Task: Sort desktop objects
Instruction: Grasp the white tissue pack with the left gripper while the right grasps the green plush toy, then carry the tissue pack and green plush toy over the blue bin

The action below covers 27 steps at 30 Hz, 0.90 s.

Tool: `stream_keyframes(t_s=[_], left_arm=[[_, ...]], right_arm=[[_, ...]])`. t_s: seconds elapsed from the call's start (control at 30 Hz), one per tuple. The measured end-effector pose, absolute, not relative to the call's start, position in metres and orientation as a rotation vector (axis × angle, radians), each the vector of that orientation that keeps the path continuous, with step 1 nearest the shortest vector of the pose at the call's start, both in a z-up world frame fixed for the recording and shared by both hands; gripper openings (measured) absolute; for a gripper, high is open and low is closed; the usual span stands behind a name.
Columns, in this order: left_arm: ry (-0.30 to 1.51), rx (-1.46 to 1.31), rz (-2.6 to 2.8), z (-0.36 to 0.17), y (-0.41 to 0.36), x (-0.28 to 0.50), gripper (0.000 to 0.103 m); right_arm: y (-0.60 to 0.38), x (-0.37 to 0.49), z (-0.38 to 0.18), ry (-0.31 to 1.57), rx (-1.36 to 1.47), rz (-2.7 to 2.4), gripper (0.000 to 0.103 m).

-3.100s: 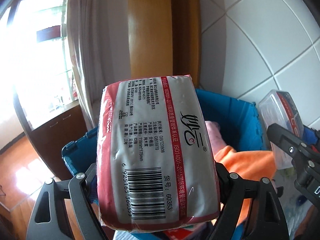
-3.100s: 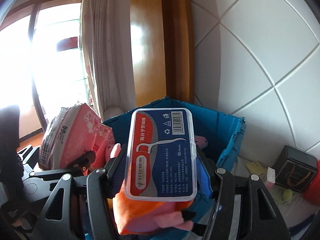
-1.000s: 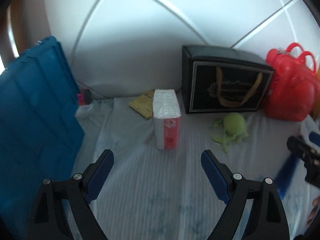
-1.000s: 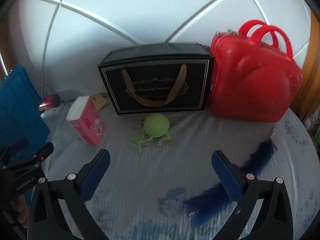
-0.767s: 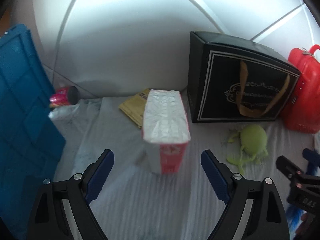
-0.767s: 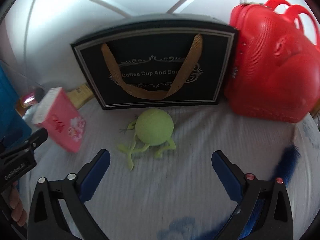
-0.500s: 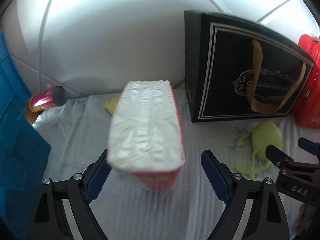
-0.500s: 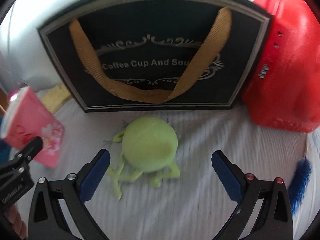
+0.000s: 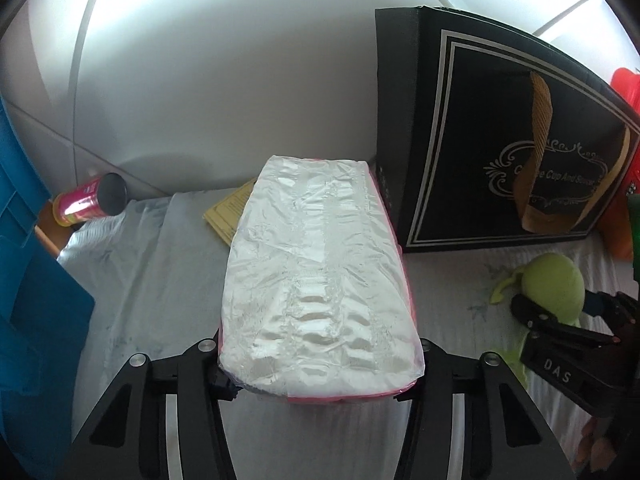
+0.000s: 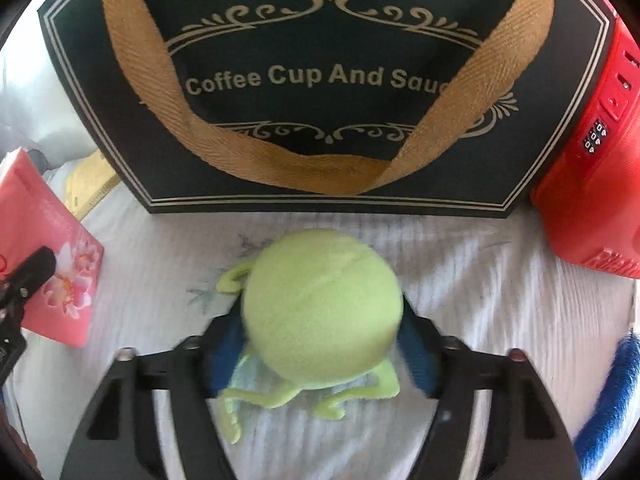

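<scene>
Far left, the blue crate (image 9: 36, 300) stands at the edge of the cloth-covered desk (image 9: 160, 280), presumably where sorted things end up. Behind it a small red can (image 9: 86, 200) lies on its side against the wall, and a yellow booklet (image 9: 230, 210) sits flat, partly tucked under the next item.

Now the left gripper (image 9: 320, 376): its jaws are closing around the tissue pack (image 9: 318, 280), which stands on edge on the cloth, clear-wrapped face toward the camera. Standing narrow like that, it fits between the fingers, a sensible way to take it. The pads look pressed against its two sides at the near end, the pack filling the gap completely.

Moving right, the black gift box (image 10: 320, 80) with its tan ribbon stands against the wall, likely too big for either gripper.

In front of it, the right gripper (image 10: 322, 344) is closing on the green plush toy (image 10: 322, 304). The round body sits squarely between the blue pads, its thin legs splayed on the cloth below. The picture is blurred here, yet the pads appear to touch both flanks.

Far right: the red case (image 10: 592, 184) beside the box, and a blue feathery thing (image 10: 612, 400) near the edge.
</scene>
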State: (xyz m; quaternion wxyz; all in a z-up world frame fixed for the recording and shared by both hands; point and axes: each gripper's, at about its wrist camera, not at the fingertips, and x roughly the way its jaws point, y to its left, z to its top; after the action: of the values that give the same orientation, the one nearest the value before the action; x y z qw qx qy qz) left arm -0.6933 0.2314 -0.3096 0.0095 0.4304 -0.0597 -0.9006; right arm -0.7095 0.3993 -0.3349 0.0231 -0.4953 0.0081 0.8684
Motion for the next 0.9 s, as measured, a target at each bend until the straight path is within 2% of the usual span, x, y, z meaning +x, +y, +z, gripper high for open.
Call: stream_keyframes(t_s=[0.23,0.43,0.67,0.9], left_arm=[[-0.193,1.333,-2.833,-0.299,0.237,-0.682,0.049],[-0.157,1.279,-2.845,-0.256,0.231,-0.655,0.049],[-0.094,1.112,-2.86,-0.162,0.203,-0.585,0.049],[-0.028,0.906,-2.859,-0.052,0.151,-0.488,0.05]], right_arm=[[0.4,-0.693,-0.317,0.023,-1.507,2.723,0.064],[0.4,-0.661,-0.269,0.026,-1.435,2.79,0.064],[0.382,-0.593,-0.166,-0.017,-1.248,2.966,0.064],[0.308,-0.491,-0.043,-0.105,-0.961,3.236,0.064]])
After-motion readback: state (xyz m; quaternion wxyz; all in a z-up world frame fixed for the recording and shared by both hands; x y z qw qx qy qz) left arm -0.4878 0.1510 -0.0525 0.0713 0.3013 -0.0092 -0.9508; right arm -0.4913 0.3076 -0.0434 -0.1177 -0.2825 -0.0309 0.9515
